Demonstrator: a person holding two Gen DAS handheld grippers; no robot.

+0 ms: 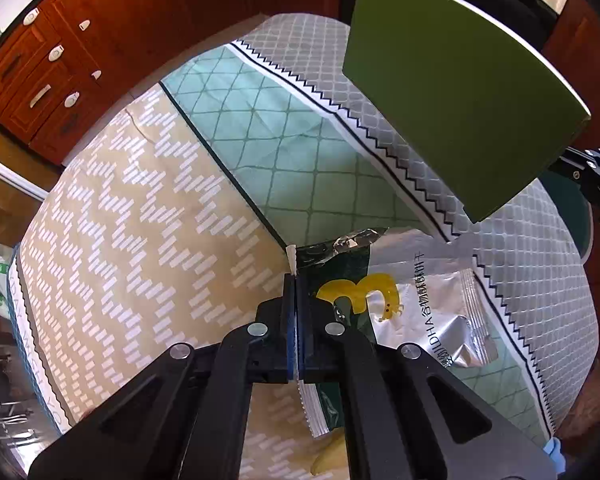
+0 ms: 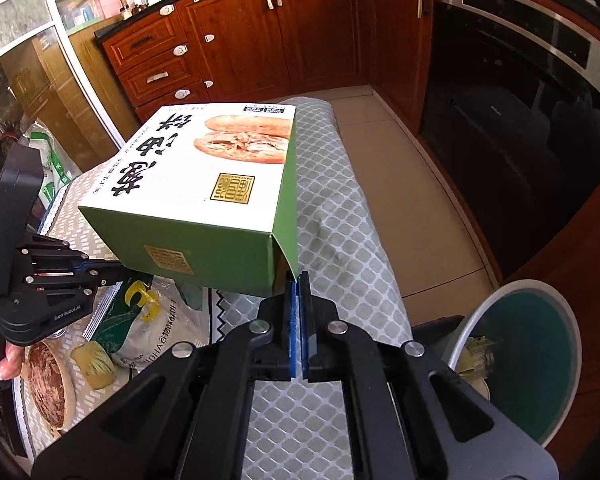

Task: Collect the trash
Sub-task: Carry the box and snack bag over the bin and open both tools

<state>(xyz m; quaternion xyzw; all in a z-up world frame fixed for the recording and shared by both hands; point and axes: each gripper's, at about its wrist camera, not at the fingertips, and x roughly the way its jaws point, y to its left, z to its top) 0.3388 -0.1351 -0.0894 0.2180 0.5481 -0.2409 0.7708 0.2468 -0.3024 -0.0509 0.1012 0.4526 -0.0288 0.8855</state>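
My left gripper is shut on the edge of a silver and green snack bag with a yellow 3 on it, just above the tablecloth. The bag also shows in the right wrist view, under the left gripper. My right gripper is shut on the flap of a green and white food box and holds it in the air above the table. In the left wrist view the box hangs at upper right. A trash bin with trash inside stands on the floor at lower right.
The table has a patterned cloth. A wooden bowl and a yellowish wrapper lie near the snack bag. Wooden cabinets and an oven line the far side. A green and white plastic bag sits beyond the table.
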